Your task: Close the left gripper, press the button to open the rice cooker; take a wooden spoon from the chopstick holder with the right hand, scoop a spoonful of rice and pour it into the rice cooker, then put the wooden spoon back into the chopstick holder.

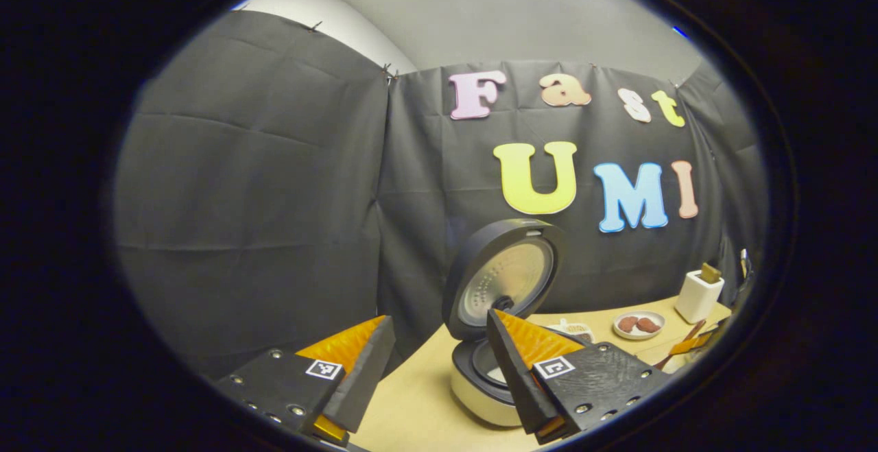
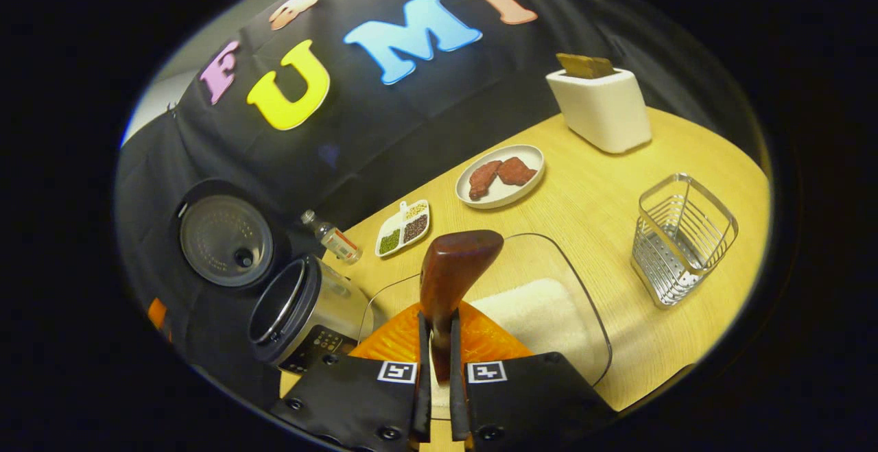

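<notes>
The rice cooker (image 1: 480,383) stands open just beyond my left gripper (image 1: 439,316), its round lid (image 1: 504,280) tipped up. The left gripper is open with nothing between its fingers. My right gripper (image 2: 437,322) is shut on the handle of a dark wooden spoon (image 2: 456,267). The spoon's bowl points forward over a clear glass container (image 2: 583,301) that holds white rice (image 2: 542,315). I cannot tell whether there is rice in the spoon. The open rice cooker (image 2: 295,311) sits to the left of the container. The wire chopstick holder (image 2: 679,239) stands at the right, with nothing showing in it.
On the wooden table (image 2: 590,198) lie a plate with two pieces of meat (image 2: 499,174), a small divided dish of beans (image 2: 403,227) and a little bottle (image 2: 333,236). A white box-shaped appliance (image 2: 603,105) stands at the back by the black cloth wall.
</notes>
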Motion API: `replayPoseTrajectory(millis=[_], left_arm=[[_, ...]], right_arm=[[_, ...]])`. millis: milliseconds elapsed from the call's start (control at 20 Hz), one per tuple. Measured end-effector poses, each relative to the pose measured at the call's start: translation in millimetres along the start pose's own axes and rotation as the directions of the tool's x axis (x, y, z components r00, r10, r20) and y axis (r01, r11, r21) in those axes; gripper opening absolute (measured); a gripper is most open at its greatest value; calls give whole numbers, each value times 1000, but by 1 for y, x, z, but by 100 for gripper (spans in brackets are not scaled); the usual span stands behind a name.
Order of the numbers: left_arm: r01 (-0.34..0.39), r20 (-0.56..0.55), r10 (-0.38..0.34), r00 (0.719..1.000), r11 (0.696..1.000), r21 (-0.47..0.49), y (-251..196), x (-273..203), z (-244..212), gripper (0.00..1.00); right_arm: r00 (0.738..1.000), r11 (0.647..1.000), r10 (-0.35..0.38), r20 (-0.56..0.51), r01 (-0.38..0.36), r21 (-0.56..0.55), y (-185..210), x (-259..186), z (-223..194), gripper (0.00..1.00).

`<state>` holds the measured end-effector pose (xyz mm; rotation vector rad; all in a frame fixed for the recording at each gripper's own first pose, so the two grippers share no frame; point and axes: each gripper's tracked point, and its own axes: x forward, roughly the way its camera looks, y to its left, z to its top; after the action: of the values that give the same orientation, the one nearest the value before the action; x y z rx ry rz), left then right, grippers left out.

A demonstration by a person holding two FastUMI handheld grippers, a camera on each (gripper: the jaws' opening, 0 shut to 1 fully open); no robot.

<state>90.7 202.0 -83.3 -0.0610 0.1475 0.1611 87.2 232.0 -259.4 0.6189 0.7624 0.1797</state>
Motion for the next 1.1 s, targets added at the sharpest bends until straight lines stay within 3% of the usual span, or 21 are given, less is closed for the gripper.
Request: replayPoseTrajectory(millis=[400,450,600,700,750,1050,1100], left_arm=[[-4,25,4,1000,1000,1,-7,-9,15,86],[-4,27,4,1000,1000,-2,-8,-10,16,86],[2,28,-2,1000,1000,-9,-13,-13,14,85],[5,29,-5,1000,1000,-10,-13,-13,15,85],[5,30,-4,1000,1000,-10,-12,-13,15,86],[-10,32,10,999,1000,-14,5,-13,13,86],[-14,31,15,999,1000,-16,8,-12,12,86]], right_arm=[[998,975,25,58,-37,218,-20,-29,41,13],[997,969,34,63,-48,242,-20,-34,47,9],[995,951,59,83,-81,297,-16,-42,62,13],[992,940,82,97,-110,322,-8,-45,70,9],[990,935,97,103,-126,333,-2,-45,75,13],[971,897,212,115,-239,371,52,-42,87,12],[967,894,229,114,-256,369,63,-40,89,9]])
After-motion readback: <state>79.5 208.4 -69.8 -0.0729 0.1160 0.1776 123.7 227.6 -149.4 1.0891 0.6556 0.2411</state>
